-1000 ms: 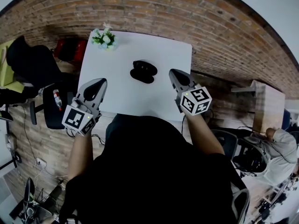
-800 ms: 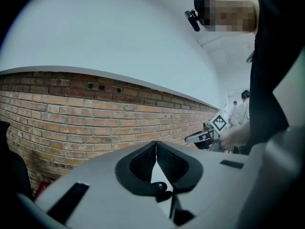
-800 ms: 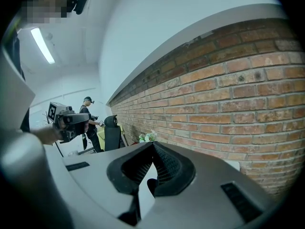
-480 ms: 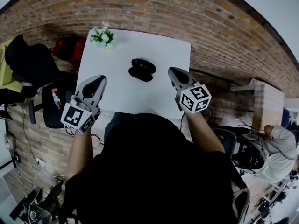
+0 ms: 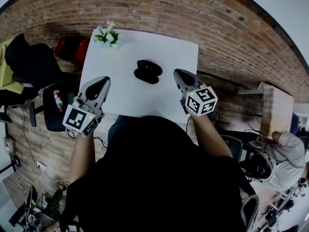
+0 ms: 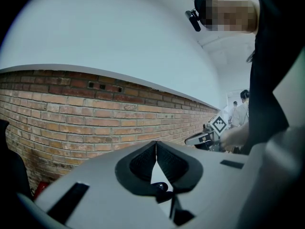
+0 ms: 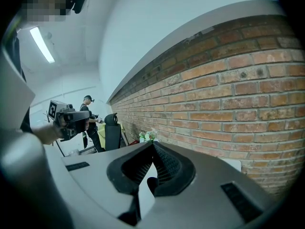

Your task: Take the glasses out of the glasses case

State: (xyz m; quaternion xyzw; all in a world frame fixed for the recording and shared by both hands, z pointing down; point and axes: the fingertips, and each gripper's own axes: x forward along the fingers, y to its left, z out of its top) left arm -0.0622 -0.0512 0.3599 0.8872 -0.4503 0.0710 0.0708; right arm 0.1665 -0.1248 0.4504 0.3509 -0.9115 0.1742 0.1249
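Observation:
A black glasses case (image 5: 147, 72) lies on the white table (image 5: 125, 98), a little beyond its middle. It shows as two dark lobes, and I cannot make out glasses in it. My left gripper (image 5: 102, 82) hovers over the table's left edge, well left of the case, shut and empty. My right gripper (image 5: 178, 74) hangs near the right edge, just right of the case, also shut and empty. In the left gripper view (image 6: 156, 143) and the right gripper view (image 7: 152, 144) the jaws meet at their tips; both point at the brick wall, and the case is out of sight.
A small pot of white flowers (image 5: 107, 37) stands at the table's far left corner. A black chair (image 5: 30, 61) and a red object (image 5: 72, 49) sit to the left. A wooden desk (image 5: 275, 105) and a seated person (image 5: 285, 151) are to the right.
Only the head view has shifted slightly. Both grippers stay shut in nearly the same places, and the case has not moved on the table.

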